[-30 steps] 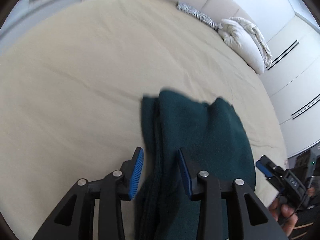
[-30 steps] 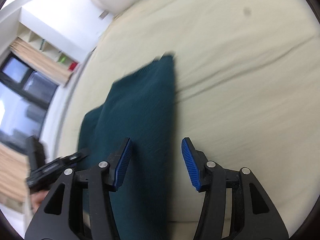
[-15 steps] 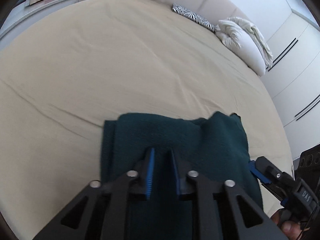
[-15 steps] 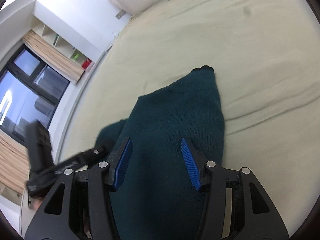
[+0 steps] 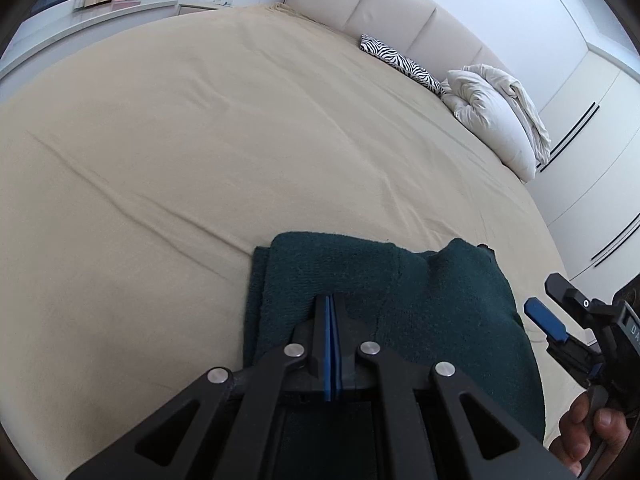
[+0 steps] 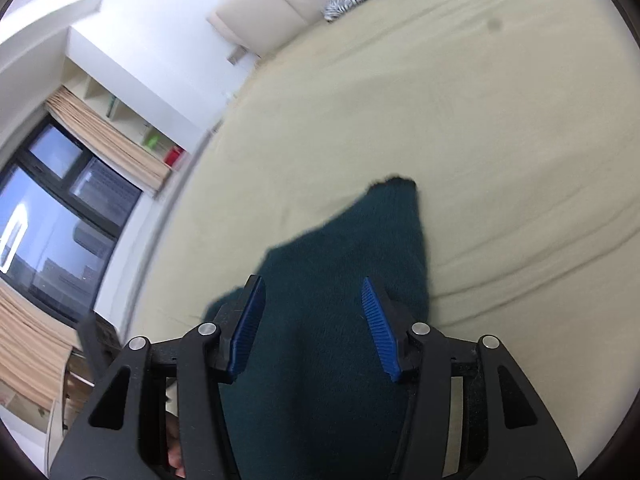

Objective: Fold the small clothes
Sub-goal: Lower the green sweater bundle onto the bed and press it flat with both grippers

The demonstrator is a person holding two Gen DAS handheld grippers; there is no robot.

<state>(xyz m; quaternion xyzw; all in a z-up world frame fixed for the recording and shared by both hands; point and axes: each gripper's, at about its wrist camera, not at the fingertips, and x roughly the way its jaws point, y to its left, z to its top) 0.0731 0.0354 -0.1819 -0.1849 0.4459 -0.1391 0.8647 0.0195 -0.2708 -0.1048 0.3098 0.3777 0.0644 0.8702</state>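
While we work over the green garment, we list things from largest to smallest, each placed against that garment.

Bed point(image 5: 200, 152): we see its beige sheet under the garment and stretching far beyond it on every side.

White pillow point(image 5: 492, 128): well apart from the garment, up by the headboard, with the zebra cushion point(image 5: 400, 60) just beside it.

Green garment point(image 5: 420, 304): a dark green knit lying on the bed, already doubled, with layered edges showing along its left side. In the right wrist view one narrow end point(image 6: 394, 188) reaches away from us across the sheet.

Left gripper point(image 5: 331, 312): its fingers are pressed fully together over the garment's near part; we cannot tell whether any knit is caught between the blue pads.

Right gripper point(image 6: 314, 312): its fingers stand partly apart above the garment's right portion, holding nothing.

Person's hand point(image 5: 588, 428): at the garment's right edge, around the right gripper's handle.

Progress: we judge at least one fold done. The bundle is uneven and the narrow end is loose, so we think another fold and a flattening are left.
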